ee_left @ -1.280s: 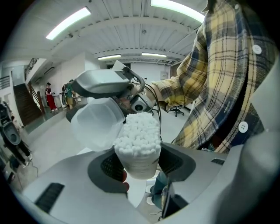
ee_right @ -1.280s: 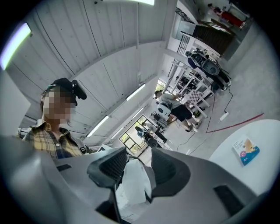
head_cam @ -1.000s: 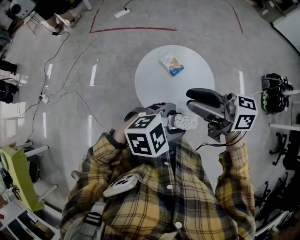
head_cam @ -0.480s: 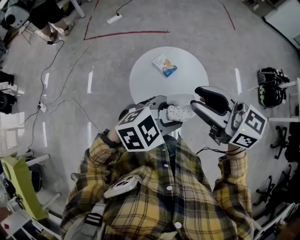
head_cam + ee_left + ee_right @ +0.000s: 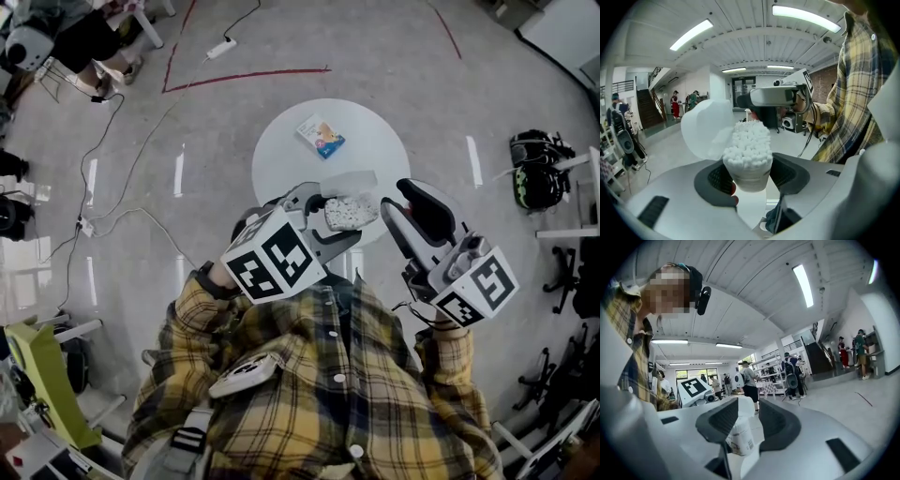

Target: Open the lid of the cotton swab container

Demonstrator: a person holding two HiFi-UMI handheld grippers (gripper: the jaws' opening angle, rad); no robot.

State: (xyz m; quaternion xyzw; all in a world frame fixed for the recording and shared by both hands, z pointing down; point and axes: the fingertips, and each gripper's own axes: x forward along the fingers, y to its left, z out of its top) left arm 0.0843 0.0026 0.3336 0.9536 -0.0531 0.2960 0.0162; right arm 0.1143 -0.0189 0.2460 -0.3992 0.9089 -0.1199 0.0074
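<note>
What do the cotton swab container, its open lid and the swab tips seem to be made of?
The cotton swab container is probably plastic, smooth and half clear: its wall looks pale and see-through. The lid looks like milky, translucent plastic with a smooth, slightly glossy face. The swab tips are likely cotton: matte white, fluffy and lumpy.

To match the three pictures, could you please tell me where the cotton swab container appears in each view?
Head view: cotton swab container at centre, over the table's near edge.
Left gripper view: cotton swab container lower centre, lid flipped open leftward.
Right gripper view: cotton swab container low, left of centre, seen beyond the jaws.
Shared landmark: plaid shirt.
</note>
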